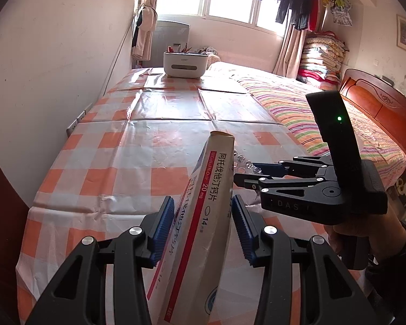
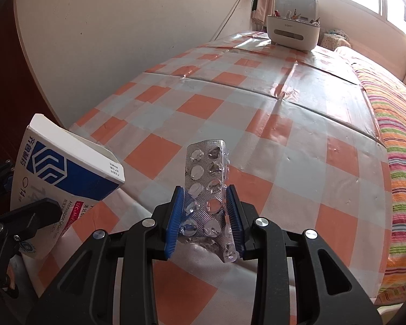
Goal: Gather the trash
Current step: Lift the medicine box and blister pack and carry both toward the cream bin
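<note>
My left gripper (image 1: pixel 203 214) is shut on a white medicine box (image 1: pixel 203 216) with red stripe and Chinese print, held up above the checked table. The box also shows at the left of the right wrist view (image 2: pixel 67 173), blue and white, with the left gripper's fingers (image 2: pixel 32 216) below it. My right gripper (image 2: pixel 205 211) is shut on a silver used blister pack (image 2: pixel 205 189) that stands upright between the blue pads. In the left wrist view the right gripper (image 1: pixel 246 176) is to the right of the box, with the blister pack (image 1: pixel 243 162) at its tips.
The table has an orange and white checked plastic cloth (image 1: pixel 154 124). A white bin (image 1: pixel 184 63) with scraps in it stands at the far end, also in the right wrist view (image 2: pixel 292 31). A bed with a striped cover (image 1: pixel 297 103) runs along the right. A wall is on the left.
</note>
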`<action>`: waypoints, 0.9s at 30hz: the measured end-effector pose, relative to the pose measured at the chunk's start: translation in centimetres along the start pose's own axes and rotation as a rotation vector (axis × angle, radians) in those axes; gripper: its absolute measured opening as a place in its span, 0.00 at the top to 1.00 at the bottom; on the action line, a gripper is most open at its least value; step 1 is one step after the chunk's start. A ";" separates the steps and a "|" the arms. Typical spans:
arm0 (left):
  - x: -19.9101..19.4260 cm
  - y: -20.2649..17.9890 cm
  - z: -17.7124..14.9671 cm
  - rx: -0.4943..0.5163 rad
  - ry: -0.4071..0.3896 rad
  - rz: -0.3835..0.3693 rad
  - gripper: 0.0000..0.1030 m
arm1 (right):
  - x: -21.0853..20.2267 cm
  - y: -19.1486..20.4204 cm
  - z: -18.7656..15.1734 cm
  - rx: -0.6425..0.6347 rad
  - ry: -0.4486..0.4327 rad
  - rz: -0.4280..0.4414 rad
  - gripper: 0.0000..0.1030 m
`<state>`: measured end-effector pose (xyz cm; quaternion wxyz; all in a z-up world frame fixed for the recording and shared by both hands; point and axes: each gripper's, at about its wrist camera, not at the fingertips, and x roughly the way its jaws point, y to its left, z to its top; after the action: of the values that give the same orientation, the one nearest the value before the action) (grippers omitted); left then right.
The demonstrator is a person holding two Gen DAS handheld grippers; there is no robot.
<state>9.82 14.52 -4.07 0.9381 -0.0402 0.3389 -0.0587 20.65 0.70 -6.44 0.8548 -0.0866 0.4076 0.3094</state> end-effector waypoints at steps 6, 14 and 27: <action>0.5 -1.3 0.4 0.009 -0.013 -0.011 0.59 | -1.8 -1.2 -0.9 0.021 -0.022 -0.011 0.69; 1.0 -2.8 0.7 0.020 -0.014 -0.038 0.60 | -4.6 -2.6 -2.0 0.048 -0.061 -0.023 0.69; 2.1 -6.3 0.8 0.063 0.003 -0.083 0.60 | -8.2 -5.3 -4.1 0.101 -0.107 -0.052 0.69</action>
<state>11.43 7.97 -4.04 0.9352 -0.0244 0.3364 -0.1082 17.31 -8.87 -3.49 0.8863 -0.0372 0.3741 0.2704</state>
